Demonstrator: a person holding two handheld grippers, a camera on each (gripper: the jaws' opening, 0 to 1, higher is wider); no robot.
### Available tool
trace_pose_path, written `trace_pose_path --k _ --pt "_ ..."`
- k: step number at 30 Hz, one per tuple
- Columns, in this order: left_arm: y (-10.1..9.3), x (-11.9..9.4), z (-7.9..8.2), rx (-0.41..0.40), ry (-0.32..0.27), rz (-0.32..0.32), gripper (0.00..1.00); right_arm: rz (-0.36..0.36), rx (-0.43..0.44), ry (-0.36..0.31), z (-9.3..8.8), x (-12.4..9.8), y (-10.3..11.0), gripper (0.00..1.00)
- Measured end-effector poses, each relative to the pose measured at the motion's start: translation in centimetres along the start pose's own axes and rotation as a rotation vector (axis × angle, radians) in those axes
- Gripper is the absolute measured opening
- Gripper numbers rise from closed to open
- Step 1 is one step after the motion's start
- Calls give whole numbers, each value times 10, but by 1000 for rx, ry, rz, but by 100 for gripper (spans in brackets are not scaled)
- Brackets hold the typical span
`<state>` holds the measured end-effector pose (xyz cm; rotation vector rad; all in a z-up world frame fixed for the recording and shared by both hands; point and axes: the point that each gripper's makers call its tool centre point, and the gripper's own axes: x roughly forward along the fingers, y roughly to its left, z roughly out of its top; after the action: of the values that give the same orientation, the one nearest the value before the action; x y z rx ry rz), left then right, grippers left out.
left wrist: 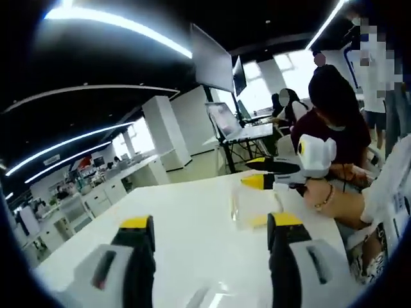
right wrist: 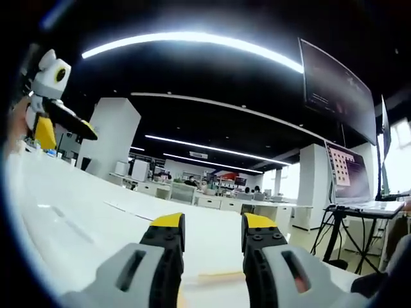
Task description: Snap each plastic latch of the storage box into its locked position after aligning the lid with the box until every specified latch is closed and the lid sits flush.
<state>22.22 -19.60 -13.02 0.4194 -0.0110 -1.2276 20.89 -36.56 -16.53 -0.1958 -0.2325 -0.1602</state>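
Left gripper view: the left gripper (left wrist: 212, 234) shows its two yellow-tipped fingers (left wrist: 137, 224) spread wide with nothing between them, over a white bench (left wrist: 192, 205). A clear plastic storage box (left wrist: 255, 208) sits on the bench just ahead of the right-hand finger, near the bench's far edge; its lid and latches are too faint to make out. Beyond it the right gripper (left wrist: 273, 173) comes in from the right, held by a hand (left wrist: 331, 196) with a bracelet, its yellow tips close to the box. Bare bench lies open to the left of the box. A laptop (left wrist: 225, 122) stands on a stand behind; its screen is too small to read.

Right gripper view: the right gripper (right wrist: 212, 231) holds its fingers (right wrist: 168, 224) fairly narrow, a gap between them, gripping nothing. The white bench (right wrist: 77, 199) runs off to the left, where the left gripper (right wrist: 54, 109) shows at its far edge. A laptop (right wrist: 350, 173) at right shows icons, unreadable
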Motion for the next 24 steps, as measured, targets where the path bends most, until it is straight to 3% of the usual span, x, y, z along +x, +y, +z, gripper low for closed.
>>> trace_pose_path --k 5,13,17,24 --pt "-16 31 -10 6 68 -56 71 -22 13 -5 -1 0 -7 35" --pt "-61 94 -41 -45 234 -226 70 -46 25 4 -5 1 -13 35" --pt "-72 117 -60 -16 321 -243 69 -86 33 -1 -5 0 -22 36" --pt "-92 144 -86 0 418 -264 66 -114 35 -6 -5 -1 -27 36"
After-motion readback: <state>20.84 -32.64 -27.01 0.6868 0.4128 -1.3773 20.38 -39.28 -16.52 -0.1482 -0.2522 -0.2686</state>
